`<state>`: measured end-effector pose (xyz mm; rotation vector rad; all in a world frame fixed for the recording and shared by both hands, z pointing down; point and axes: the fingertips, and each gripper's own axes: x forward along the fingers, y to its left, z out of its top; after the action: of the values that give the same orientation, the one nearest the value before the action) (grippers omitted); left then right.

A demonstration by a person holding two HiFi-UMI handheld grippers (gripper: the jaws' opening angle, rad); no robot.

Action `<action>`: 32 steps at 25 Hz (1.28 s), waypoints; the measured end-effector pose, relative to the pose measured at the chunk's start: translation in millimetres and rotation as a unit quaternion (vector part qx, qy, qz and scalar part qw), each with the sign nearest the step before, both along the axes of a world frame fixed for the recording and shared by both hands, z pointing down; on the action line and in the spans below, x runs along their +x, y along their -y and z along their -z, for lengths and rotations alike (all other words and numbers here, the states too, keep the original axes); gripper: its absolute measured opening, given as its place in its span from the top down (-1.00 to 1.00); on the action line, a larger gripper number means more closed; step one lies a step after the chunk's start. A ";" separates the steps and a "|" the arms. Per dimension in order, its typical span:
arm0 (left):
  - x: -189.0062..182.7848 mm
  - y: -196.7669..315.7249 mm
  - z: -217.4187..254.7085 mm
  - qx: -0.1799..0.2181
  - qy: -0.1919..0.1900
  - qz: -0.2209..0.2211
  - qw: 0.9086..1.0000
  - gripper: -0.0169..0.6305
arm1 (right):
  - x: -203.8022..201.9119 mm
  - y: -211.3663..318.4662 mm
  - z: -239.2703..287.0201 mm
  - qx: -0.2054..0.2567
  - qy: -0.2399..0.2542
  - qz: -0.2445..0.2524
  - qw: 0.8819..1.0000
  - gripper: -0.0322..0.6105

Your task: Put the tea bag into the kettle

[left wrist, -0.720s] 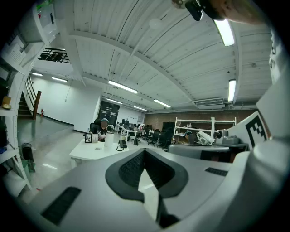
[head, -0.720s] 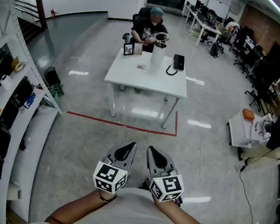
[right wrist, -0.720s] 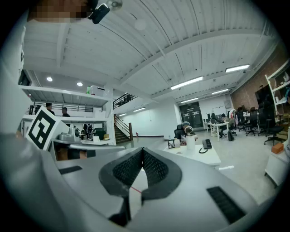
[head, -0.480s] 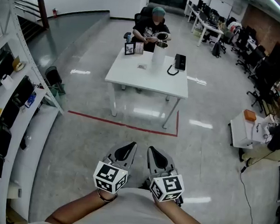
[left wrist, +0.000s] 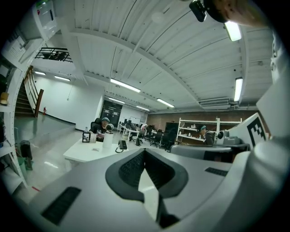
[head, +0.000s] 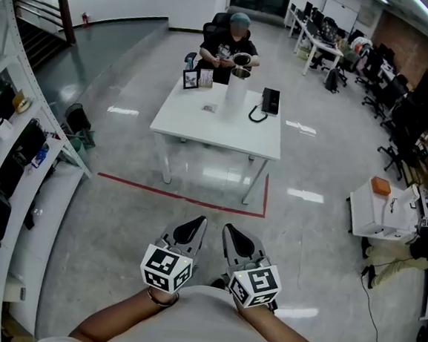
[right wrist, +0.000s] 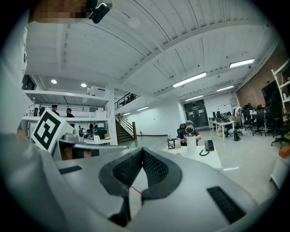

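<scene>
Glossy grey floor (head: 120,218) fills a big open office, and we're looking down from the near end. Both tools sit low in the frame, side by side and pointing almost level toward the far side. The left hand-held gripper (head: 195,227) has its jaws pressed together; its own view shows the ribbed pads (left wrist: 131,170) meeting at the tip with nothing between them. Same story on the right hand-held gripper (head: 232,232): jaws closed tip to tip, pads (right wrist: 127,171) empty. Each one carries its marker cube (head: 167,268) just ahead of the person's bare forearms.

Now the target, and it's well apart from both tools. Beyond a red tape line (head: 182,196) on the floor stands the white desk (head: 203,128). On its far half stands the kettle (head: 237,90), tall and white, with a round shiny lid tipped up above it. Left of the kettle, nearer the desk's middle, lies a small flat item, the tea bag (head: 208,108) as far as I can tell; it's too small to be sure. A black phone (head: 270,101) sits right of the kettle, two picture frames (head: 190,79) at the far left corner. A seated person (head: 228,47) is behind the desk's far edge. Shelving (head: 13,164) runs down the left wall.
</scene>
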<state>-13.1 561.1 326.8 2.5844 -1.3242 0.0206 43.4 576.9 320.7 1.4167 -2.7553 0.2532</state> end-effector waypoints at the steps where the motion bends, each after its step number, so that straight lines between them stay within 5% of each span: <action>1: 7.2 6.8 1.6 0.003 -0.002 0.000 1.000 0.92 | 6.1 7.3 1.8 0.002 -0.001 0.005 1.000 0.87; 10: 65.5 51.6 1.3 0.014 -0.006 0.022 1.000 0.92 | 61.9 55.9 0.3 0.008 -0.010 0.038 0.999 0.86; 17: 76.5 71.4 -0.6 0.010 -0.016 0.035 0.999 0.92 | 79.0 75.7 -4.1 -0.002 0.004 0.044 0.999 0.87; 32: 109.0 132.8 -13.3 -0.001 -0.015 -0.017 1.000 0.92 | 109.1 125.8 -12.0 0.002 -0.001 -0.008 1.000 0.87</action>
<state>95.9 428.3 340.1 2.5947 -1.2689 -0.0090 152.5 451.1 332.7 1.4401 -2.7464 0.2467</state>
